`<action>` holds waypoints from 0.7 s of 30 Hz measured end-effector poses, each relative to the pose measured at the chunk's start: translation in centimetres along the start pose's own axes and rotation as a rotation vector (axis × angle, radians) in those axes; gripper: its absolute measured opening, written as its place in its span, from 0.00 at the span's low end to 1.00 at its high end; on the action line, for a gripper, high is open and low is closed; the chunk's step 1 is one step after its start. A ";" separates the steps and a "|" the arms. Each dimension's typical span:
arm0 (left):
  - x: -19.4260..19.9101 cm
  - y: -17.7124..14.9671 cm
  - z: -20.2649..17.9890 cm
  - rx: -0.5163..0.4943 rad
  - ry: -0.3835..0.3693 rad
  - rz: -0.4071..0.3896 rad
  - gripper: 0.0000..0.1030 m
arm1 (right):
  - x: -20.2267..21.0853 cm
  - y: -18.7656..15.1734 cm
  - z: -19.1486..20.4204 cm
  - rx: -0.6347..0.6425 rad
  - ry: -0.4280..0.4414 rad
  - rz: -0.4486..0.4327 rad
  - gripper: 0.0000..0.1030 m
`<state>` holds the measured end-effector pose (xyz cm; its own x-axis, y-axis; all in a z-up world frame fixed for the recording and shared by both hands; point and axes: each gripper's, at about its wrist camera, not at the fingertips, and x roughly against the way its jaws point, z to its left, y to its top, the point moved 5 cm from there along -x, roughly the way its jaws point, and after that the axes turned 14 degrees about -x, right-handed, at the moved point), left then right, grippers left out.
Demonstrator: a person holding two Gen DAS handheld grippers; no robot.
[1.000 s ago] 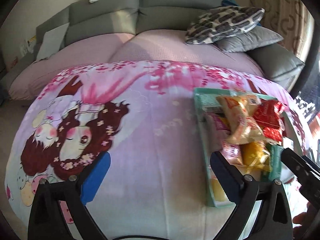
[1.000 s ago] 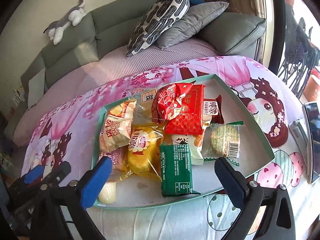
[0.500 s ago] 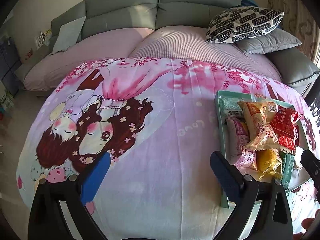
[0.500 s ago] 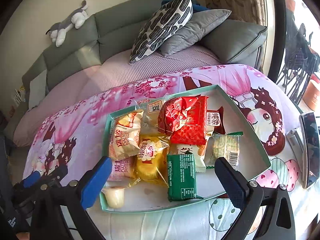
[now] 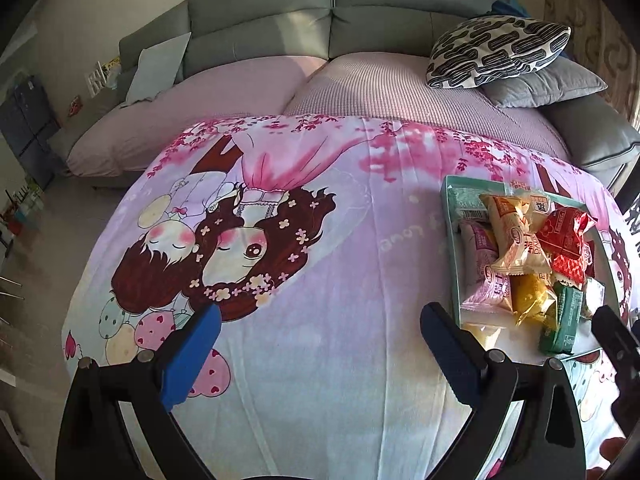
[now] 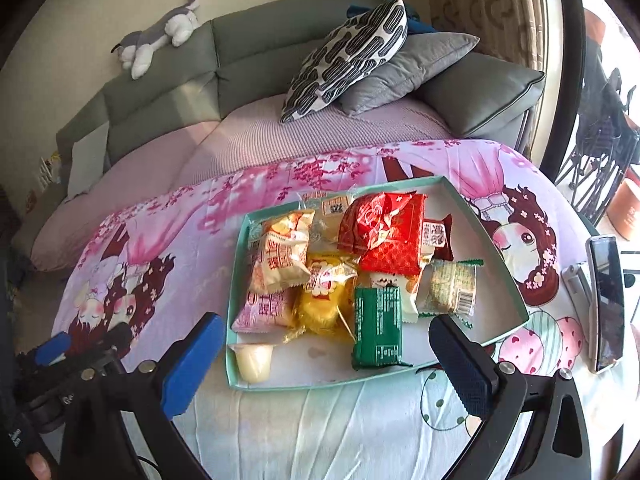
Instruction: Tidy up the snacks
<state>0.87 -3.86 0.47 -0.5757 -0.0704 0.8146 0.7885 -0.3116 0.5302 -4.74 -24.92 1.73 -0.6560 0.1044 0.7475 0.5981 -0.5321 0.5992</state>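
A: Right wrist view: right tool [image 6: 326,360] is wide open and empty, hanging over the near edge of the tray [image 6: 502,258]. Snacks sit dead ahead, between the two pads.

B: Closest item?

A: Green packet [image 6: 378,326], flat foil brick, long axis running away from the tool, just beyond the pads. Left of it a crinkly yellow pack [image 6: 324,300], and a small jelly cup [image 6: 254,361] in the near left corner.

B: Left side?

A: Left tool [image 5: 320,356] is also spread wide, holding nothing, over bare printed cloth on the desk [image 5: 320,400]. In its view the tray [image 5: 450,236] lies off to the right, past its right pad. So the right tool is nearer.

B: Rest of the pile?

A: Red glossy bag [image 6: 384,236] on top at the back, cream pillow pack [image 6: 282,256] on the left. All soft, slippery film, overlapping. The tray is shallow with a thin teal wall.

B: Risk?

A: My guess is film slipping or dragging neighbours along. The green one looks easiest: rigid, clear on its near end.
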 end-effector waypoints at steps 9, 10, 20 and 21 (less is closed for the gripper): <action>-0.9 -0.3 0.1 -0.026 0.000 0.027 0.97 | -0.7 -0.7 0.6 0.037 -0.017 0.014 1.00; -1.2 -0.5 0.1 -0.029 0.006 0.042 0.97 | -0.8 -0.8 0.7 0.042 -0.018 0.017 1.00; -2.9 -2.0 0.6 -0.022 0.005 0.106 0.97 | -1.3 -2.0 1.6 0.098 -0.031 0.040 1.00; -3.1 -2.2 0.6 -0.026 0.004 0.111 0.97 | -1.4 -2.1 1.6 0.101 -0.035 0.042 1.00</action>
<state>1.00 -2.40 -3.09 -0.4858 -0.1095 0.8672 0.8417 -0.3261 0.4304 -4.36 -22.64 -0.17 -0.6142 0.1143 0.7808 0.6690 -0.4494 0.5920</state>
